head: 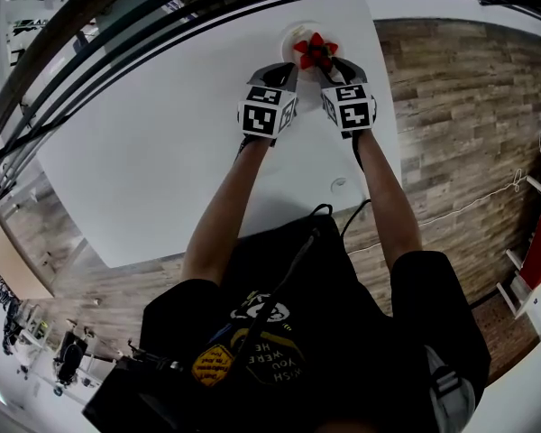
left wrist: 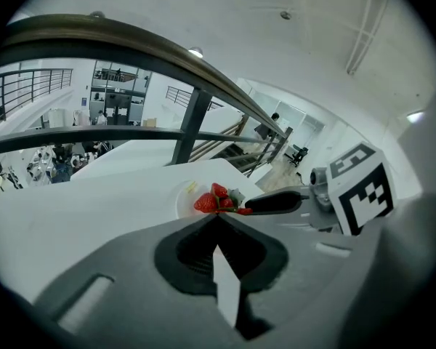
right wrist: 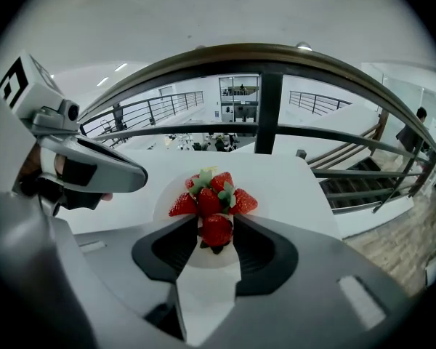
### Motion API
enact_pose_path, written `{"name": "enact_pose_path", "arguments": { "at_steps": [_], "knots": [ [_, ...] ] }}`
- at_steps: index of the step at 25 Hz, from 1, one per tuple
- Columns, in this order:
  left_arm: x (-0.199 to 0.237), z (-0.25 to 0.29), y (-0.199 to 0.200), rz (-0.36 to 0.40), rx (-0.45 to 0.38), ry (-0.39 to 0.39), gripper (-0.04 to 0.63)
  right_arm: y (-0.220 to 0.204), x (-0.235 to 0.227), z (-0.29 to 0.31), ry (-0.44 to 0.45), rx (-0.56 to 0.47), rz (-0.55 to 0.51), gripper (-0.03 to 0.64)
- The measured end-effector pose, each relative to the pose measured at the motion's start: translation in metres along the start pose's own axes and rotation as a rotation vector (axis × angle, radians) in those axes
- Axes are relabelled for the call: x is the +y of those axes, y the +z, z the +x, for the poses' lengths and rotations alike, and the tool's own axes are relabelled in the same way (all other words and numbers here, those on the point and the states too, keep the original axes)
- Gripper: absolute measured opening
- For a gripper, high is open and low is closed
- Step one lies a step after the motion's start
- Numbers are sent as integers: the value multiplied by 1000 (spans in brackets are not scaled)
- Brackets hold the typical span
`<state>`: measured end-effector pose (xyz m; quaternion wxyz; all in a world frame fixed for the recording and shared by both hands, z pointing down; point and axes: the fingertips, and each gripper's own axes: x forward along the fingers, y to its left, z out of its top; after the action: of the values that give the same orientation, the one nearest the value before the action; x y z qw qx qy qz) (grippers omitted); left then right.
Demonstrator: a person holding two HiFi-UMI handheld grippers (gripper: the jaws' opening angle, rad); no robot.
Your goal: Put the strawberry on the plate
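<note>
A small white plate [head: 295, 34] sits near the far edge of the white table [head: 162, 152] with several red strawberries [right wrist: 212, 192] heaped on it. Another strawberry [right wrist: 216, 231] lies at the plate's near side between the jaws of my right gripper [right wrist: 216, 221]. The jaws stand wide on either side of it, and I take them as open. My left gripper [left wrist: 218, 217] hovers just left of the plate [left wrist: 184, 199], tips together and empty. In the left gripper view the right gripper's dark finger [left wrist: 276, 202] reaches to the strawberries [left wrist: 216, 201]. Both grippers [head: 284, 70] [head: 329, 69] flank the fruit.
A dark metal railing [right wrist: 269, 100] runs just behind the table's far edge, with a drop beyond it. The table's right edge [head: 389, 106] borders a wood floor. A small round fitting [head: 339, 185] sits near the table's front edge. A white cable [head: 469, 207] trails across the floor.
</note>
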<state>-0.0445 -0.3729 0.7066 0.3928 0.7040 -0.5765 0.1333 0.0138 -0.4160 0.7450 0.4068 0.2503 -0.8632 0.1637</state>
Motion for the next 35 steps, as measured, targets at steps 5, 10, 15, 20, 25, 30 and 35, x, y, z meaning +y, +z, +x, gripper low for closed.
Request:
{"name": "enact_pose_path", "arguments": {
  "at_steps": [5,10,15,20,25,30,35],
  "knots": [
    [-7,-18,6,10,-26,17,2,13,0,-28,-26,-73,30,119],
    [-19,-42,13,34,-56,29,2,25,0,-66,-64,-163,65,47],
    [-39,-79,17,63,-105,31,3,27,6,-120,-91,-250,131,6],
    [-62,-122,2,113,-130,39,2,20,25,-175,-99,-311,190,5],
    [-102,-171,7,245,-208,3,3,15,49,-228,-115,-379,222,4],
    [-132,-232,4,272,-285,-57,3,9,90,-281,-153,-443,218,4],
    [-158,-286,-16,272,-316,-111,3,0,142,-326,-147,-502,227,3]
  ]
}}
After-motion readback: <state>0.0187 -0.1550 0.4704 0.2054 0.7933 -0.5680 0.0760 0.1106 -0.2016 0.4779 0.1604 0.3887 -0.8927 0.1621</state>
